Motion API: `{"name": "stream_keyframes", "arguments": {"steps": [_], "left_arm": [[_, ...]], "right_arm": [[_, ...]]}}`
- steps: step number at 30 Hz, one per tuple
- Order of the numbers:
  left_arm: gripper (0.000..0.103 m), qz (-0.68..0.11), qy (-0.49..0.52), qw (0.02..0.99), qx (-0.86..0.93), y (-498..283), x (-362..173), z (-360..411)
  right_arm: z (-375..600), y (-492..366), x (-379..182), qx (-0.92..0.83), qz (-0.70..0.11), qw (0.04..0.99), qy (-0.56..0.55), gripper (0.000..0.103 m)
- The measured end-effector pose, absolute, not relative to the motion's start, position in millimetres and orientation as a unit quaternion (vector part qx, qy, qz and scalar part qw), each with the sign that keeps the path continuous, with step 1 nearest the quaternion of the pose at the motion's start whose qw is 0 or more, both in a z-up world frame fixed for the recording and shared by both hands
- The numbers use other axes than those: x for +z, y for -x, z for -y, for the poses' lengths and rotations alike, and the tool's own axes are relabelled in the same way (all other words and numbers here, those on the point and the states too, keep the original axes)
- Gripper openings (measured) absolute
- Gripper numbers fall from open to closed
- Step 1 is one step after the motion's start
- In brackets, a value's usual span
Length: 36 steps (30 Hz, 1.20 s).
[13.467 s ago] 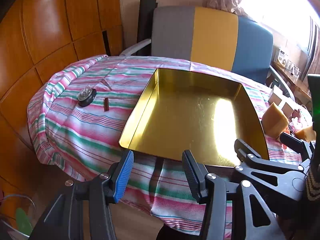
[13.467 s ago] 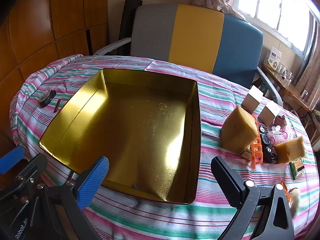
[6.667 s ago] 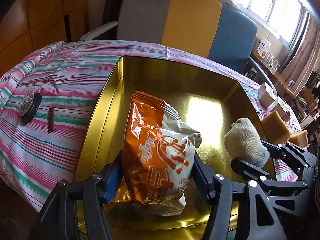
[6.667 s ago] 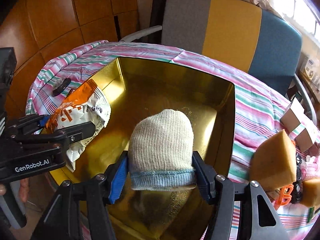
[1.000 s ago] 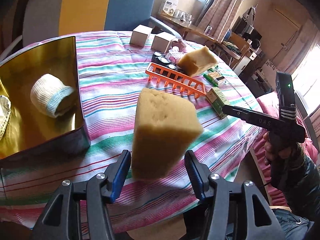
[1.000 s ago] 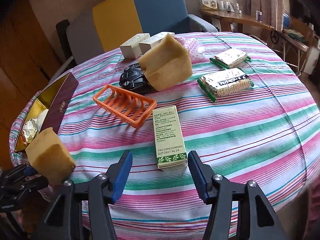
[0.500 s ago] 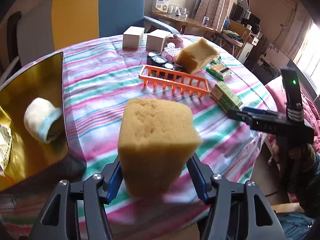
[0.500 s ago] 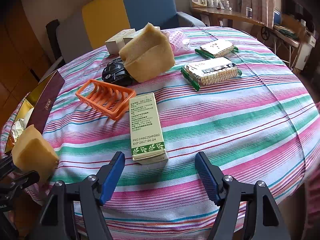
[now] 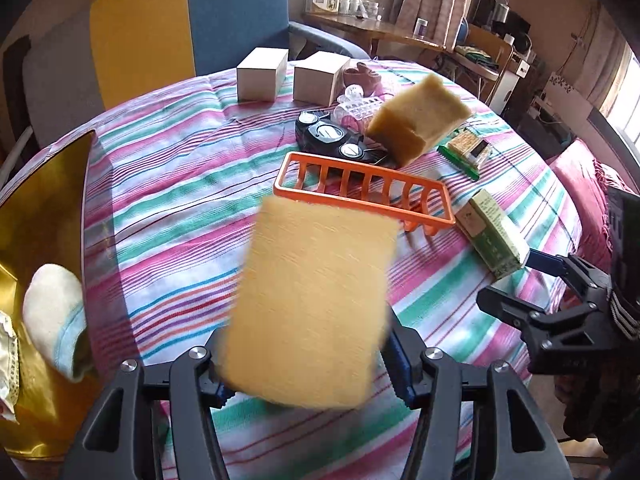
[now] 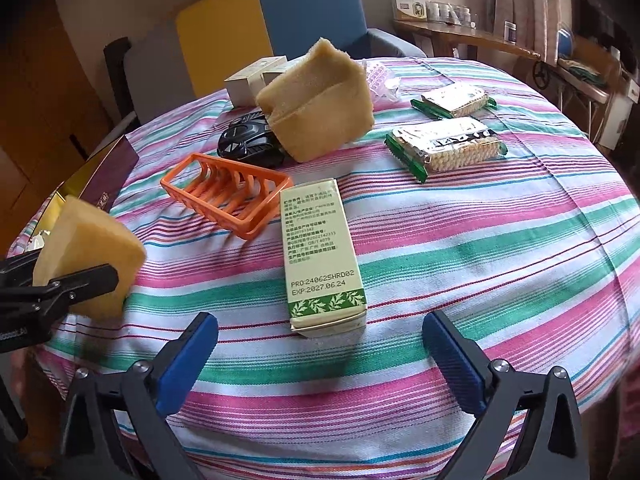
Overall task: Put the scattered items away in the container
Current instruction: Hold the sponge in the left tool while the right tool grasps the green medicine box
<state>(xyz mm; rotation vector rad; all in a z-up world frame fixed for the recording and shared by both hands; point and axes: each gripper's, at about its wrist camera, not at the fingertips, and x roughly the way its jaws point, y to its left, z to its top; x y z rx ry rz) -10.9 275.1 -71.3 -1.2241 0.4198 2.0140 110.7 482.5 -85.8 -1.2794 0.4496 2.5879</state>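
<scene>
My left gripper (image 9: 308, 360) is shut on a yellow sponge (image 9: 312, 300), held above the striped tablecloth to the right of the golden tin (image 9: 40, 200). The tin holds a rolled sock (image 9: 52, 316) and a snack bag (image 9: 8, 360). In the right wrist view the same sponge (image 10: 88, 256) hangs in the left gripper (image 10: 60, 280) beside the tin's dark outer wall (image 10: 116, 168). My right gripper (image 10: 318, 334) is opening, its jaws spread wide. The near end of a pale green carton (image 10: 320, 248) lies just ahead of its tips, untouched.
A second sponge (image 10: 320, 104) leans on a black device (image 10: 248, 140), behind an orange slatted rack (image 10: 228, 192). Two biscuit packets (image 10: 444, 148) lie to the right, two white boxes (image 9: 262, 74) at the far side. A chair (image 9: 192, 12) stands behind the round table.
The left gripper carried the sponge leftward, closer to the tin, and the sponge now shows its broad face. The right gripper's jaws spread from narrow to wide before the carton.
</scene>
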Motion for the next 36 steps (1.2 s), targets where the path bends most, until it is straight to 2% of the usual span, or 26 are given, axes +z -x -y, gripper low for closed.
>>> {"name": "stream_keyframes", "arguments": {"steps": [7,10,14,16,22,24,28,30,32,36], "left_arm": [[0.06,-0.141,0.481,0.369,0.783,12,-72,-267],[0.06,-0.129,0.483,0.37,0.783,12,-71,-260],[0.06,-0.12,0.474,0.375,0.788,12,-65,-258],[0.06,-0.119,0.467,0.379,0.79,12,-62,-259],[0.06,-0.123,0.469,0.382,0.786,13,-63,-262],[0.06,-0.123,0.472,0.384,0.784,13,-64,-262],[0.056,-0.118,0.476,0.382,0.783,13,-68,-261],[0.055,-0.115,0.476,0.38,0.785,13,-69,-260],[0.054,-0.112,0.475,0.379,0.786,12,-69,-258],[0.054,-0.101,0.477,0.373,0.789,10,-67,-253]], "right_arm": [[-478,-107,-87,0.879,-0.132,0.116,0.444,0.103],[-483,-108,-83,0.877,-0.153,0.118,0.44,0.103],[-496,-113,-75,0.872,-0.192,0.123,0.434,0.096],[-497,-114,-71,0.875,-0.186,0.128,0.429,0.094],[-494,-98,-67,0.881,-0.151,0.13,0.429,0.077],[-492,-91,-68,0.883,-0.134,0.13,0.432,0.061],[-487,-84,-73,0.88,-0.121,0.124,0.442,0.053],[-486,-84,-76,0.88,-0.111,0.131,0.443,0.04],[-485,-85,-77,0.879,-0.103,0.138,0.444,0.033],[-485,-86,-77,0.878,-0.1,0.144,0.446,0.031]]}}
